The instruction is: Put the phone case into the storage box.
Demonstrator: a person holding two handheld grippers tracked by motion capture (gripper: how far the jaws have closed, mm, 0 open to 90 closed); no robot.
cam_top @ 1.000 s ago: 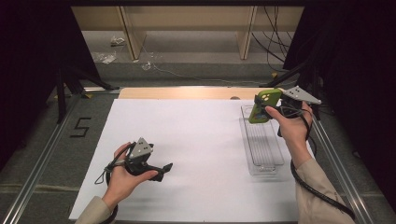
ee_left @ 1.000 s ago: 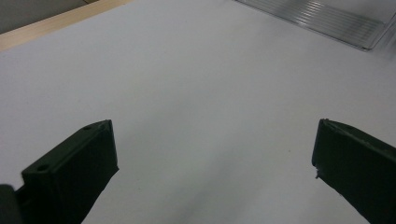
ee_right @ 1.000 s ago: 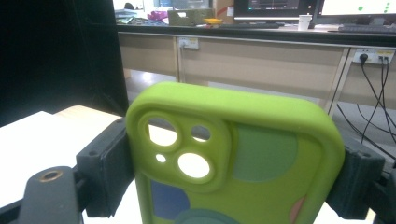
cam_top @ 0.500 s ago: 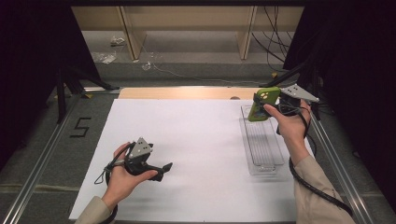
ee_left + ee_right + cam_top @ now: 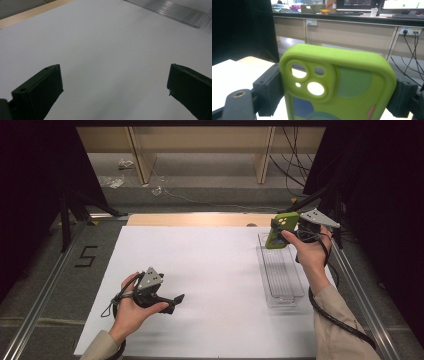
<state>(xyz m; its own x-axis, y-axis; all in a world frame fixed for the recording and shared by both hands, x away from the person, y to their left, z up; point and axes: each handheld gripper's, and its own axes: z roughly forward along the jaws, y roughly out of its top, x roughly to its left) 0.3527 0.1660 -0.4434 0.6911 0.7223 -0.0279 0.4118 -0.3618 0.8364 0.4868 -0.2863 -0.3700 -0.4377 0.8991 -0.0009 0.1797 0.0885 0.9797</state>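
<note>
Right gripper point(image 5: 280, 232): raised above the far right of the desk point(image 5: 210, 270); its jaws are clenched on the two long edges of the phone case point(image 5: 278, 231).
Phone case: lime green with coloured patches and a raised block of camera cut-outs; in the right gripper view point(image 5: 337, 85) it stands upright between the jaws, back face toward the camera, cut-outs at the top.
Position: held in the air over the far end of the clear tray point(image 5: 280, 275), not touching it.
Clear tray: long, ribbed, transparent; lies lengthwise along the right side of the desk, its corner also visible in the left gripper view point(image 5: 175, 11).
Handling: judged light and rubbery, an empty shell that will flex if pinched hard; matt surface should give good friction; little risk of breakage.
Where to hold: across the side walls at mid-height or lower, as now, where the walls are straight; the thin rim around the cut-outs is the weakest place.
Left gripper point(image 5: 175, 300): rests low at the near left of the desk, well apart from the case; its jaws are released and wide, with bare white surface between them.
Caution: too firm a squeeze may bow the shell and let it spring out.
</note>
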